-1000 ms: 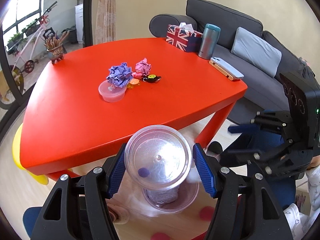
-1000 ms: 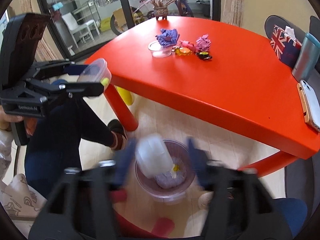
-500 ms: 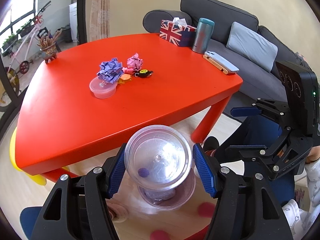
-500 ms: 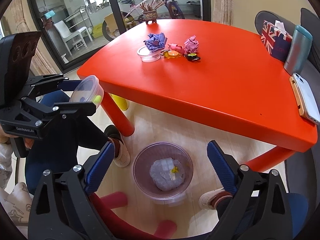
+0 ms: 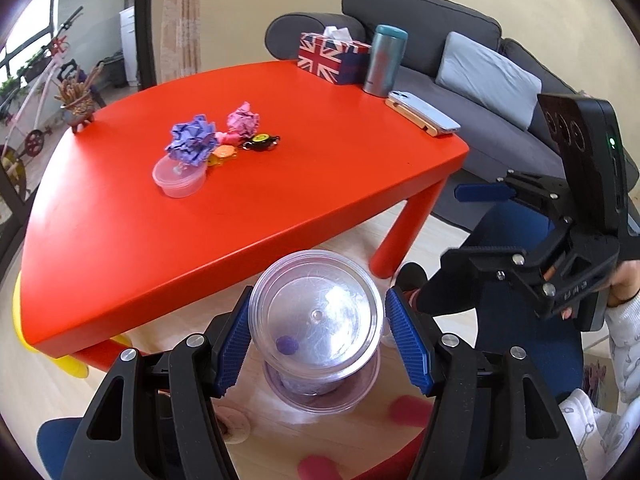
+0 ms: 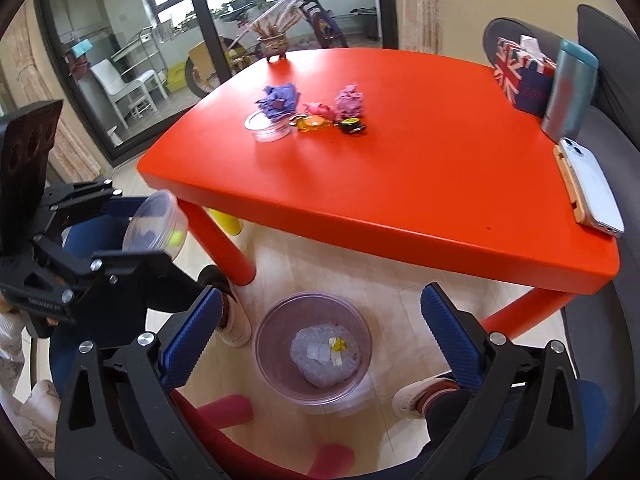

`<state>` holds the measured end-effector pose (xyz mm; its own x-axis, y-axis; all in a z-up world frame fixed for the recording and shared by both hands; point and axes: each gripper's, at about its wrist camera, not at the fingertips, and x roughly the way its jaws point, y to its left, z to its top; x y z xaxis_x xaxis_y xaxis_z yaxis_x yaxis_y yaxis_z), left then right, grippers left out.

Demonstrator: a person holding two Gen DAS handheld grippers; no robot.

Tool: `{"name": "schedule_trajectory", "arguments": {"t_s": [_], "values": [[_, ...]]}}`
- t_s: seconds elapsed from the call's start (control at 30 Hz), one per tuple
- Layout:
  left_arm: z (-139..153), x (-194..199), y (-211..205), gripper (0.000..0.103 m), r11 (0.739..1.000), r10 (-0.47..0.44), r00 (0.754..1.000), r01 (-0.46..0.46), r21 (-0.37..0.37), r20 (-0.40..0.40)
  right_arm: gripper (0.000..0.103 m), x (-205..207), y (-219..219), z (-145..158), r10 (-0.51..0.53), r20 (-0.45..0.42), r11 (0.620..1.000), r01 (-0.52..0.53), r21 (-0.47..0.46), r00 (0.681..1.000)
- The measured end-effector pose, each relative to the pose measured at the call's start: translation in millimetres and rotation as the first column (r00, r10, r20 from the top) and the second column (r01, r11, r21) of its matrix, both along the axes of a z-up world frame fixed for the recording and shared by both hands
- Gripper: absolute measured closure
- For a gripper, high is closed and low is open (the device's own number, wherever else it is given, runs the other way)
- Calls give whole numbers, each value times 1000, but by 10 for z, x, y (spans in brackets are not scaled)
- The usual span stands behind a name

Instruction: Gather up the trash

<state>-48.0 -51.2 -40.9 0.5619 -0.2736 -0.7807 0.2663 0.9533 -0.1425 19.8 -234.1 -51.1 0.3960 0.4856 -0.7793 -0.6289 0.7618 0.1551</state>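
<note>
My left gripper (image 5: 318, 328) is shut on a clear plastic container (image 5: 316, 316) with small bits inside, held above the clear trash bin (image 5: 320, 394) on the floor. It also shows in the right wrist view (image 6: 158, 226). My right gripper (image 6: 320, 336) is open and empty above the bin (image 6: 276, 360), which holds a crumpled clear item. On the red table (image 5: 280, 184) lie a purple paper ball (image 5: 190, 142), a pink paper ball (image 5: 242, 118) and a second clear container (image 5: 178, 178).
The table also carries small orange and black trinkets (image 5: 260, 142), a Union Jack tissue box (image 5: 332, 58), a teal tumbler (image 5: 384, 60), a phone (image 5: 424, 114) and a small plant pot (image 5: 78, 104). A grey sofa (image 5: 460, 52) stands behind. Legs and shoes are near the bin (image 6: 416, 398).
My right gripper dropped a clear container into the bin and opened wide. Both grippers have risen a little; the left still holds its container.
</note>
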Motion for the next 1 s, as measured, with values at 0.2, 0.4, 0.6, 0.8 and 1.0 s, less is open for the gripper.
{"name": "schedule_trajectory", "arguments": {"t_s": [0.2, 0.4, 0.6, 0.8, 1.0], "values": [[-23, 19, -106, 40, 1000, -31, 999, 31, 0, -10, 5, 59, -125, 46, -36, 12, 999, 36, 9, 999], [-2, 17, -163, 12, 999, -37, 999, 38, -9, 10, 5, 84, -207, 76, -62, 19, 998, 62, 18, 998], [1, 53, -93, 8, 1000, 14, 1000, -14, -6, 10, 5, 81, -231, 90, -69, 22, 997, 68, 24, 997], [-1, 48, -38, 8, 999, 35, 999, -35, -2, 8, 5, 79, -207, 75, -61, 16, 998, 60, 24, 998], [-9, 47, -17, 8, 999, 49, 999, -49, -5, 9, 5, 78, -153, 72, -53, 15, 998, 53, 26, 998]]}}
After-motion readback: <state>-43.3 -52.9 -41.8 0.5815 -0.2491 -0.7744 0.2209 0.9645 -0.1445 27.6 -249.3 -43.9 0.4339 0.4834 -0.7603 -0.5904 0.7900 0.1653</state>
